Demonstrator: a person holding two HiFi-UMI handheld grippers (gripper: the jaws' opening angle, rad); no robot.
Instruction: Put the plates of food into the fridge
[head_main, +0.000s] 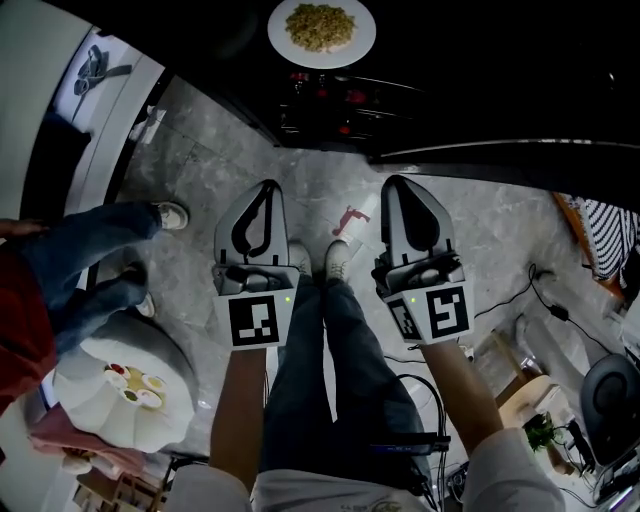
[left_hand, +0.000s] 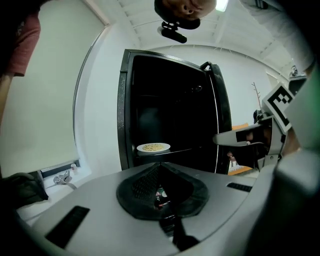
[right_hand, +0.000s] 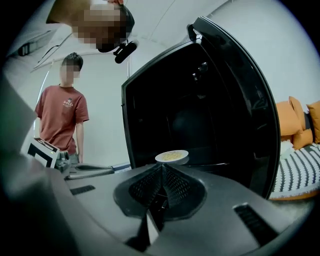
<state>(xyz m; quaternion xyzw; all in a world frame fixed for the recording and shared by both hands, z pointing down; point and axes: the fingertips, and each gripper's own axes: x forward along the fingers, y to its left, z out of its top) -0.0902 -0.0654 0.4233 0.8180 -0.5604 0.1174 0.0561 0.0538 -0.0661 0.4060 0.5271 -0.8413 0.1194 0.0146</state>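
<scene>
As one plate (head_main: 321, 30) sits in the fridge (left_hand: 170, 100), the left gripper (head_main: 263, 200) and right gripper (head_main: 408, 195) hang closed and empty, no other plate visible.

Grey left gripper (head_main: 268, 186), right gripper (head_main: 396, 182), blue jeans (head_main: 345, 350)

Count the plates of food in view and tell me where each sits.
1. The plate of food rests on a shelf inside the open fridge; more may be hidden in its dark interior.
</scene>
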